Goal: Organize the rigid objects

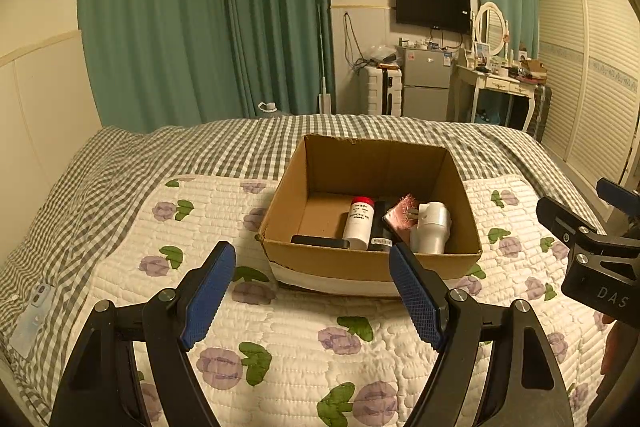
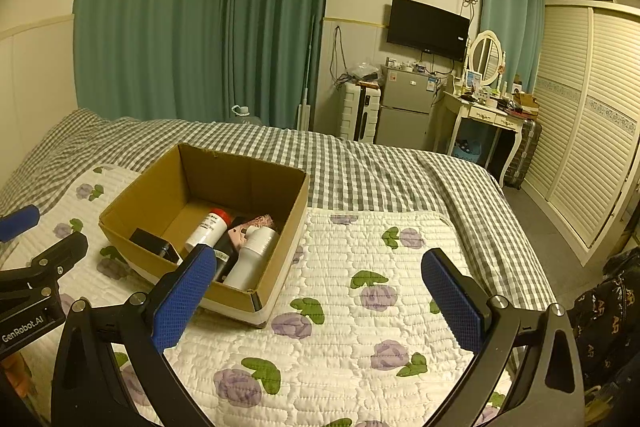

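Observation:
An open cardboard box sits on the quilted bed. It also shows in the right wrist view. Inside lie a white bottle with a red cap, a white cylinder, a pink patterned case and a flat black object. My left gripper is open and empty just in front of the box. My right gripper is open and empty over the quilt to the right of the box.
A clear phone case lies on the checked sheet at the left. Beyond the bed stand a white suitcase, a small fridge and a dressing table. A louvred wardrobe lines the right wall.

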Tool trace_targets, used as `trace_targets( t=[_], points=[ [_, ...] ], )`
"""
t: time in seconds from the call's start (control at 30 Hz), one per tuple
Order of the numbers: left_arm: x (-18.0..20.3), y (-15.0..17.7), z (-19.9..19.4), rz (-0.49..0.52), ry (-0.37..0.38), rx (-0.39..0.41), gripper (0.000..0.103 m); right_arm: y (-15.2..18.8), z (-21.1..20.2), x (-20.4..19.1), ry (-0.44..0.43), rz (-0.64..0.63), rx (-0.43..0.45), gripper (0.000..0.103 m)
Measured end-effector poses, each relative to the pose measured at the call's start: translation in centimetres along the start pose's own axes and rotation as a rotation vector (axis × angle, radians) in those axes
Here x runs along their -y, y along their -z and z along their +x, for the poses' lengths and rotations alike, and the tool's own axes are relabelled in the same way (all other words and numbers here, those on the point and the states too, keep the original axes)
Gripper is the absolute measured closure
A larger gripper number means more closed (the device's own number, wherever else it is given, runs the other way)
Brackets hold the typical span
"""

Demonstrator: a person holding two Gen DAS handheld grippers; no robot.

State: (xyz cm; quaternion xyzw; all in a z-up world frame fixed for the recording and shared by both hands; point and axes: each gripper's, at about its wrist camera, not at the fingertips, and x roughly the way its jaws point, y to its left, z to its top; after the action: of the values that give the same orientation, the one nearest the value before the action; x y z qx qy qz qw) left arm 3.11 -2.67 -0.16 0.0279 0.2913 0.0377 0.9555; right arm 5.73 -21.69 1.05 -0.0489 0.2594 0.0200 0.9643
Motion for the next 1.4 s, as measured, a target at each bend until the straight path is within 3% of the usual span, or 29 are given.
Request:
trace_targets(
  t=[1.4],
  points=[
    [-0.09,-0.01,0.00,0.002,-0.001,0.001,0.021,0.77,0.52,-0.01,-0.003,0.000,-0.014,0.000]
  ],
)
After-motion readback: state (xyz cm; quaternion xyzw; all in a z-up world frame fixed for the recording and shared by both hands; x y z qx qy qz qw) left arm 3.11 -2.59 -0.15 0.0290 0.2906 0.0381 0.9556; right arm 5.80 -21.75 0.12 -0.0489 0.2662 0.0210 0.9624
